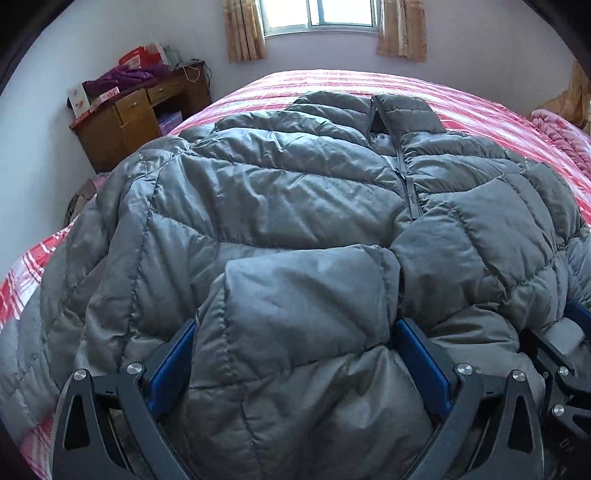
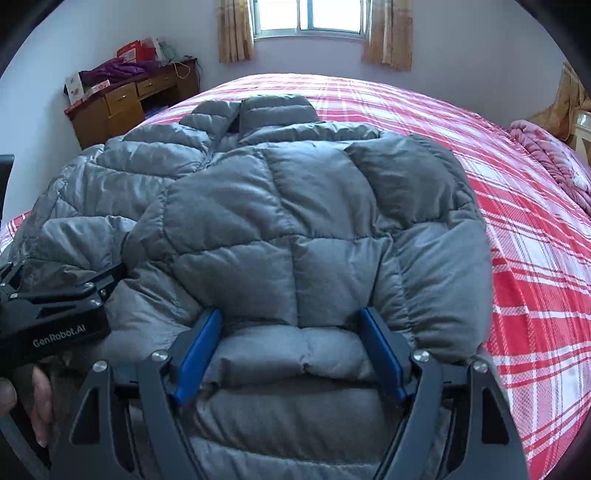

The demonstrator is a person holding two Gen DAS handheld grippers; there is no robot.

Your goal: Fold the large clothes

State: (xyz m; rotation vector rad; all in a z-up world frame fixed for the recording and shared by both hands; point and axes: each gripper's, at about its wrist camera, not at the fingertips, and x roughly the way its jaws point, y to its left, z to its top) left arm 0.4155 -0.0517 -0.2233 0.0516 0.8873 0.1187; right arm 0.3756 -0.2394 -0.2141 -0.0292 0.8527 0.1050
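A grey puffer jacket (image 1: 288,192) lies front up on the bed, zip closed, collar at the far end. It also shows in the right wrist view (image 2: 280,206), where its right sleeve lies folded over the chest. My left gripper (image 1: 295,339) is open, its blue pads either side of a bulge of jacket near the hem. My right gripper (image 2: 291,328) is open too, with the hem's padding between its pads. The left gripper's body (image 2: 55,314) shows at the left of the right wrist view, and the right gripper's (image 1: 565,350) at the right edge of the left wrist view.
The bed has a red and white checked sheet (image 2: 517,221). A pink blanket (image 2: 550,162) lies bunched at its far right. A wooden desk (image 1: 136,114) with purple clothes and boxes stands against the left wall. A curtained window (image 1: 321,14) is behind the bed.
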